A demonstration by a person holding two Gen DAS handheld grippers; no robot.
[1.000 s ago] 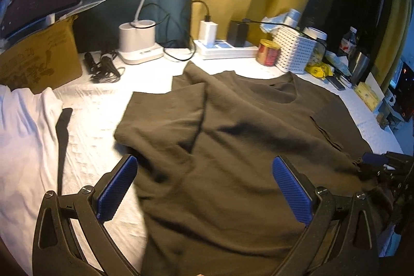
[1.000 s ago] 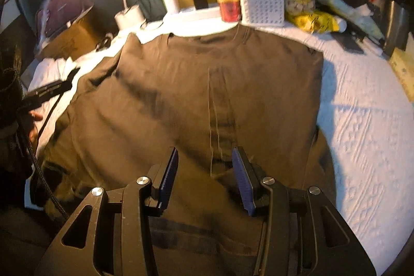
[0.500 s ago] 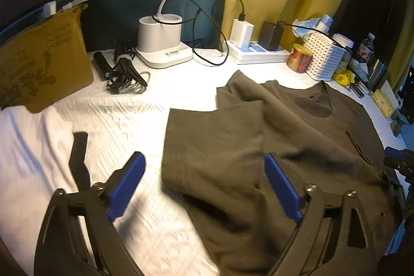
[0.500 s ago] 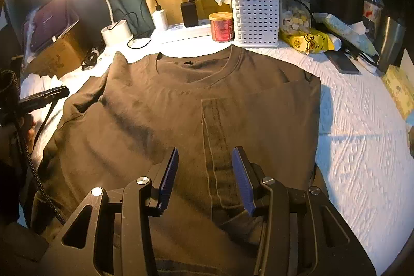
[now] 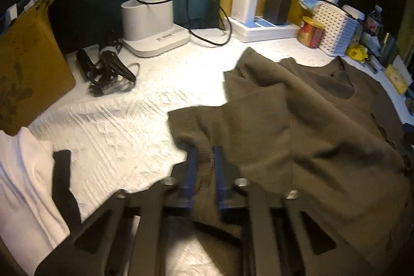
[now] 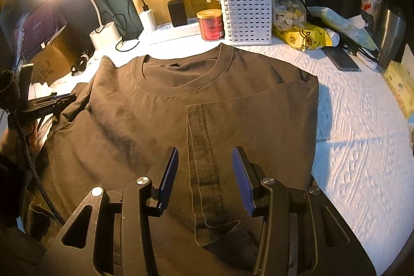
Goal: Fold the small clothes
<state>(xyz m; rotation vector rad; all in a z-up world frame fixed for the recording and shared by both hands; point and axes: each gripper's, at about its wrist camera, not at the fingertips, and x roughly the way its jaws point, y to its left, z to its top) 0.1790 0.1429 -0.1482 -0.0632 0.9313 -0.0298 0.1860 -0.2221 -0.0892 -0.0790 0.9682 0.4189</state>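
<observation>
A dark olive T-shirt [image 6: 155, 120] lies front up on the white textured cover [image 6: 362, 146], collar toward the far clutter. Its right sleeve [image 6: 201, 126] is folded in over the chest. My right gripper [image 6: 205, 172] hovers open above that folded sleeve, with nothing pinched. In the left wrist view the other sleeve [image 5: 233, 120] is bunched at the shirt's left edge. My left gripper [image 5: 205, 162] is closing, and its blue pads press on that sleeve's stitched hem. The left gripper [image 6: 51, 101] also shows at the far left of the right wrist view.
A white lamp base [image 5: 152, 25], coiled black cables [image 5: 108, 69] and a cardboard box [image 5: 26, 64] stand at the back left. A white cloth [image 5: 23, 185] lies at the left. A power strip [image 5: 264, 27], red can [image 6: 211, 25], white basket [image 6: 247, 17], phone [image 6: 341, 58] and steel cup [image 6: 389, 35] line the back.
My left gripper moved left to the shirt's left sleeve edge, sank, and went from wide open to closed on the hem. The right gripper stayed open and shifted slightly over the shirt.
</observation>
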